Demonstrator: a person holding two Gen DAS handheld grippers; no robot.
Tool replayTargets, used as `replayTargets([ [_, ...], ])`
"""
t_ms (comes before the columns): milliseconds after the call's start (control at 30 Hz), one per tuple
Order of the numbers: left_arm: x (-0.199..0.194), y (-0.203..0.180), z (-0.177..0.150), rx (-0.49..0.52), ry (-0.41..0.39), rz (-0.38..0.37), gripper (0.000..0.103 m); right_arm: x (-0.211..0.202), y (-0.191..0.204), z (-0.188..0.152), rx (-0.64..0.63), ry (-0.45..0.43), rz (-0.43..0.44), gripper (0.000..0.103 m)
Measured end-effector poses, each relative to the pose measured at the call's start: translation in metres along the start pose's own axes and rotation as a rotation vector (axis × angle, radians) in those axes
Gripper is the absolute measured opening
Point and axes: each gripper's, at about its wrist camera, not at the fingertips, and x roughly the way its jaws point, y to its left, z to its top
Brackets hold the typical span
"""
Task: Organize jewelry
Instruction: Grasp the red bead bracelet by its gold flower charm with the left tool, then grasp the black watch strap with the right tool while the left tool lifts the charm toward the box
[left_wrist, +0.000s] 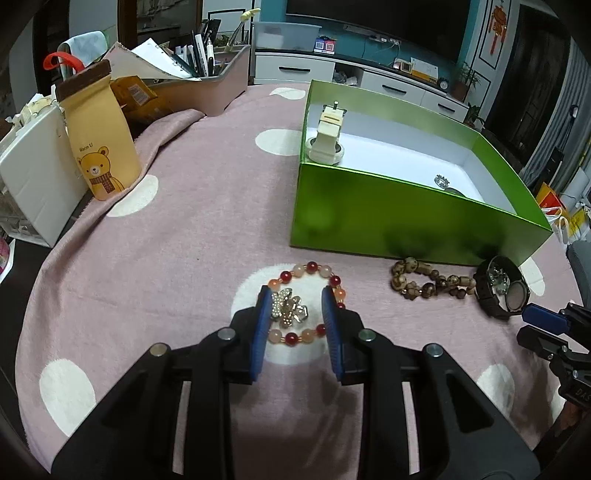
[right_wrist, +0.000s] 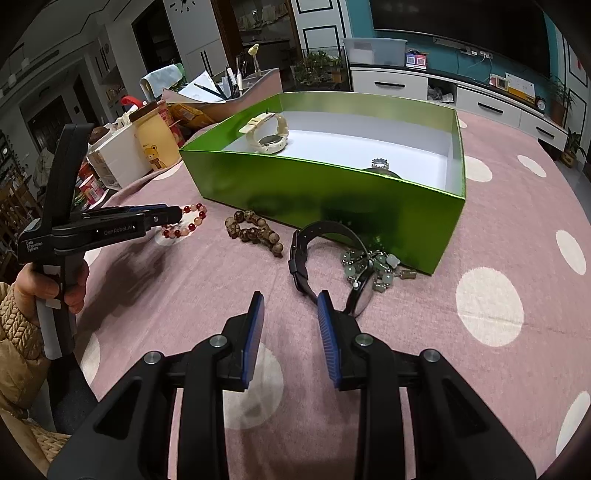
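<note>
Left gripper (left_wrist: 295, 301) spread astride the brooch (left_wrist: 289, 308), apparently inside the bracelet (left_wrist: 308, 301); close centred, avoiding beads.

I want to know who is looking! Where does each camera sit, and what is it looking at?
Left wrist: sits on the left gripper, looking down at the red bead bracelet; its blue fingers show.
Right wrist: sits on the right gripper, facing the black watch; the person's left hand shows.
Both see the green box.
</note>
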Motion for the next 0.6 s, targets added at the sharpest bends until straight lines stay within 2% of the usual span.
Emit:
replayTargets([
  [167, 0.005, 0.005, 0.000, 0.003, 0.007, 0.002, 0.019, 0.004, 0.002, 0.003, -0.009, 0.001, 0.001, 0.030],
  [600, 0.008, 0.001, -0.003, 0.018, 0.013, 0.012, 0.019, 0.021, 0.007, 0.012, -0.054, 0.025, -0.023, 0.030],
])
